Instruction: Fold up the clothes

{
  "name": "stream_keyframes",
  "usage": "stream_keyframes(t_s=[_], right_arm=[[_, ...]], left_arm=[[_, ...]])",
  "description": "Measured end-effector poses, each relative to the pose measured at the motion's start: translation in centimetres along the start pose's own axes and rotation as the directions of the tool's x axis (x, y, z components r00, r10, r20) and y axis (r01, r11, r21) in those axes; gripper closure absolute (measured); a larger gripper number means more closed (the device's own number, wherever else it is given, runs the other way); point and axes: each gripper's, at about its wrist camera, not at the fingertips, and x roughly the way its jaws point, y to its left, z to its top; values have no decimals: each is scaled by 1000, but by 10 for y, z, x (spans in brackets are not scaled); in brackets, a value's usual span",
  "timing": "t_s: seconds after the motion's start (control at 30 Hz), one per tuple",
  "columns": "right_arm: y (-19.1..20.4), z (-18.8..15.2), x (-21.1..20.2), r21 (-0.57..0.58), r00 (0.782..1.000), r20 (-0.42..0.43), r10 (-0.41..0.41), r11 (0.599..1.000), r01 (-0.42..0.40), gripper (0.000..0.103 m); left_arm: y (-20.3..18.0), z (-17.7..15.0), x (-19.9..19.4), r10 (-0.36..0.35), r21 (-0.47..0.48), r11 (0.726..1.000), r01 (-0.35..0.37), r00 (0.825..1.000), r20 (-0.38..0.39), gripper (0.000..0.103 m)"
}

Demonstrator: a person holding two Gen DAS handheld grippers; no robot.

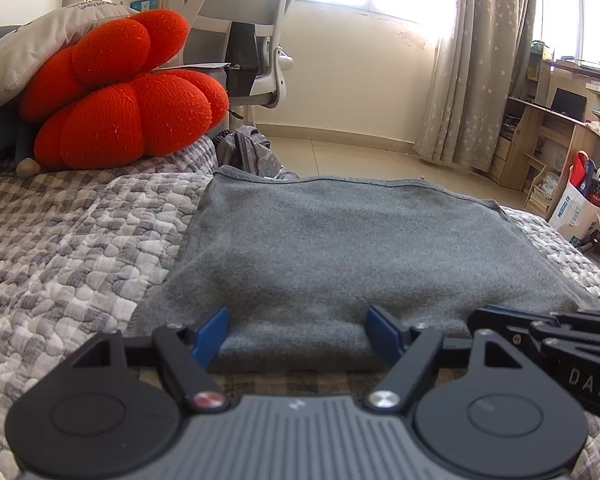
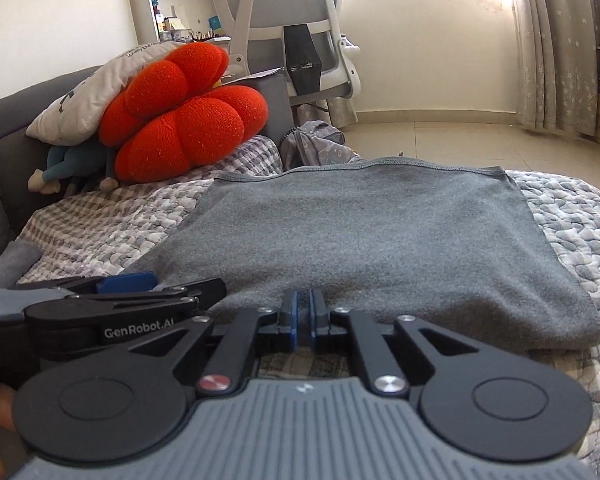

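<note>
A grey folded cloth (image 1: 332,248) lies flat on the checked quilt of a bed; it also shows in the right wrist view (image 2: 380,240). My left gripper (image 1: 298,330) is open, its blue fingers standing wide apart at the cloth's near folded edge. My right gripper (image 2: 303,314) is shut at the same near edge, right of the left one; whether it pinches the cloth cannot be told. The right gripper's side shows in the left wrist view (image 1: 548,328), and the left one shows in the right wrist view (image 2: 128,292).
A red knitted cushion (image 1: 128,96) and a grey pillow (image 1: 40,44) lie at the bed's far left. A white office chair (image 2: 296,32), a backpack (image 2: 312,144) on the floor, curtains (image 1: 472,64) and a wooden desk (image 1: 552,128) stand beyond the bed.
</note>
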Motion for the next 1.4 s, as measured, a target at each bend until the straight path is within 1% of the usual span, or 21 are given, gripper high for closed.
stream_keyframes(t_s=[0.03, 0.1, 0.17, 0.33, 0.4, 0.57, 0.73, 0.77, 0.8, 0.87, 1.1, 1.27, 1.4], right_arm=[[1, 0, 1, -7, 1000, -1, -1, 1000, 1, 98], [-2, 7, 2, 16, 1000, -17, 5, 1000, -5, 99], [-4, 10, 1, 29, 1000, -8, 8, 1000, -8, 98], [-11, 7, 5, 53, 1000, -3, 7, 999, -7, 99], [-15, 8, 6, 64, 1000, -4, 11, 998, -10, 103], [-22, 6, 9, 81, 1000, 3, 16, 997, -16, 103], [-14, 6, 7, 45, 1000, 2, -8, 999, 8, 103], [-13, 7, 6, 44, 1000, 11, -7, 999, 7, 102], [-13, 7, 4, 44, 999, 33, -5, 999, 4, 96], [-12, 8, 3, 43, 998, 58, -2, 999, 0, 88], [-19, 10, 17, 85, 1000, 19, 10, 996, -11, 88], [-18, 8, 16, 85, 1000, 25, 9, 996, -12, 88], [-22, 7, 14, 105, 999, 29, 24, 994, -27, 89]], left_arm=[[0, 0, 0, 0, 0, 1000, 0, 1000, 0, 26], [0, 0, 0, 1, 1, 1000, -1, 1000, 1, 26], [0, 0, 0, 1, 1, 1000, -1, 1000, 1, 26], [0, 0, 0, 0, 0, 1000, 0, 1000, 1, 26], [1, 1, 0, -3, -4, 1000, 3, 1000, 1, 26], [1, 0, 0, -7, -9, 1000, 7, 1000, 0, 26], [1, 0, 0, -6, -9, 1000, 7, 1000, 1, 25], [1, 0, 0, -7, -9, 1000, 7, 1000, 1, 25], [2, 0, 0, -7, -9, 1000, 7, 1000, 1, 25], [2, 0, 0, -8, -10, 1000, 8, 1000, 1, 25], [1, 0, -1, -7, -9, 1000, 7, 1000, -1, 25], [0, 0, 0, -4, -6, 1000, 4, 1000, -1, 25], [1, 0, 0, -2, -4, 1000, 2, 1000, -2, 25]])
